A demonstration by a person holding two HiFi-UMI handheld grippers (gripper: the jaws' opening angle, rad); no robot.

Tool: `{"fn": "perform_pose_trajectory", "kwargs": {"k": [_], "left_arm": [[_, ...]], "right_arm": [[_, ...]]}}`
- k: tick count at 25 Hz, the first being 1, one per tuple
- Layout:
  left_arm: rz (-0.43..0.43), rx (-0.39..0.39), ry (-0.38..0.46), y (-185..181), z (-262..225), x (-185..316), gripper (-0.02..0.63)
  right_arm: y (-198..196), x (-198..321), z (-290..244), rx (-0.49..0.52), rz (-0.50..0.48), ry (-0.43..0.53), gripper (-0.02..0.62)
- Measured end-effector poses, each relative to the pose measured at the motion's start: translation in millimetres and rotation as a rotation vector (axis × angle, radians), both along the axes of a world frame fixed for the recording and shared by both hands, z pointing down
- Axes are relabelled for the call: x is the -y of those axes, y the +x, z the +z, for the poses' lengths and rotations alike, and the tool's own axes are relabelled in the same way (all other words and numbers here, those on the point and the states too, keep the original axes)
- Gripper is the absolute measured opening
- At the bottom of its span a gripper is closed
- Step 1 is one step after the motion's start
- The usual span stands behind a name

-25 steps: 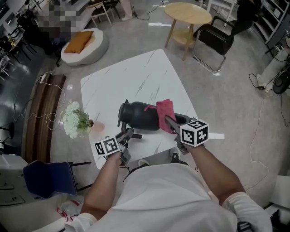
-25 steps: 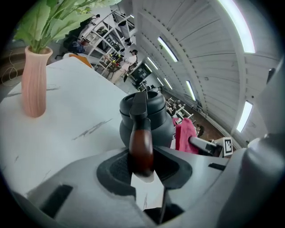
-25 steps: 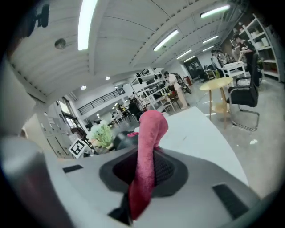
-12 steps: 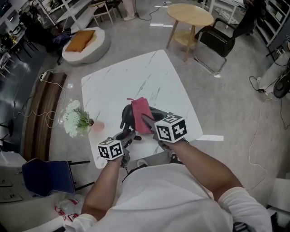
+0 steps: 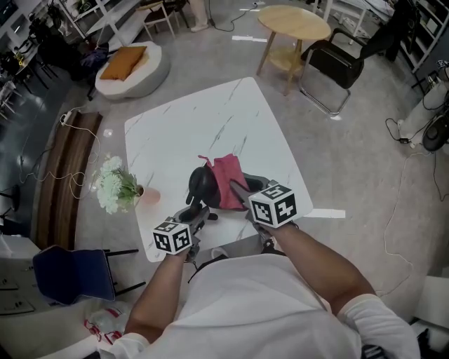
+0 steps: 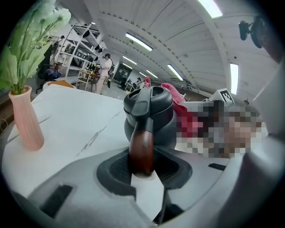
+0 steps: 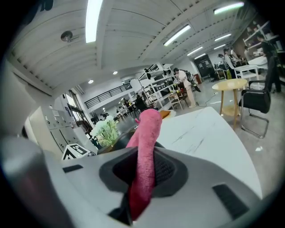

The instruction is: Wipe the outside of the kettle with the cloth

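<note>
A black kettle (image 5: 202,186) with a brown wooden handle (image 6: 141,149) rests on the white marble table (image 5: 210,119), near its front edge. My left gripper (image 5: 196,212) is shut on that handle, and in the left gripper view the pads (image 6: 116,168) press on both sides of it. A pink cloth (image 5: 226,177) is draped over the kettle's top and right side. My right gripper (image 5: 239,190) is shut on the cloth's near end, and the cloth (image 7: 147,133) stands up between its jaws. Most of the kettle's right part is hidden under the cloth.
A pink vase (image 5: 149,197) of white flowers (image 5: 116,184) stands left of the kettle at the table's edge. Beyond the table are a round wooden table (image 5: 291,21) and a black chair (image 5: 335,62). A blue chair (image 5: 76,275) sits at the lower left.
My right gripper has carried the cloth leftward across the kettle, from its right end onto its middle. My left gripper has kept its hold on the handle and rolled a little.
</note>
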State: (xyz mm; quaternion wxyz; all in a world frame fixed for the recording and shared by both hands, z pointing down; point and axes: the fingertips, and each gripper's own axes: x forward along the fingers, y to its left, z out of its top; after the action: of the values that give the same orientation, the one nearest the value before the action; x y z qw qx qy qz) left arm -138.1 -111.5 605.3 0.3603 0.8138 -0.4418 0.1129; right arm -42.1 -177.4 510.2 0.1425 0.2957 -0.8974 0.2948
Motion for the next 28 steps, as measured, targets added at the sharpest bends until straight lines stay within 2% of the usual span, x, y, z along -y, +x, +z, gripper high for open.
{"fn": "perform_pose_trajectory", "kwargs": {"k": [9, 21, 28], "left_arm": [[0.002, 0.009, 0.014, 0, 0, -2, 0.120], [0.062, 0.068, 0.072, -2, -1, 2, 0.117], [0.137, 0.179, 0.140, -10, -6, 6, 0.115]], "right_arm": [[40, 3, 38, -0.049, 0.085, -0.059, 0.061], [77, 9, 83, -0.125, 0.173, -0.117, 0.061], [93, 9, 124, -0.238, 0.176, -0.179, 0.060]]}}
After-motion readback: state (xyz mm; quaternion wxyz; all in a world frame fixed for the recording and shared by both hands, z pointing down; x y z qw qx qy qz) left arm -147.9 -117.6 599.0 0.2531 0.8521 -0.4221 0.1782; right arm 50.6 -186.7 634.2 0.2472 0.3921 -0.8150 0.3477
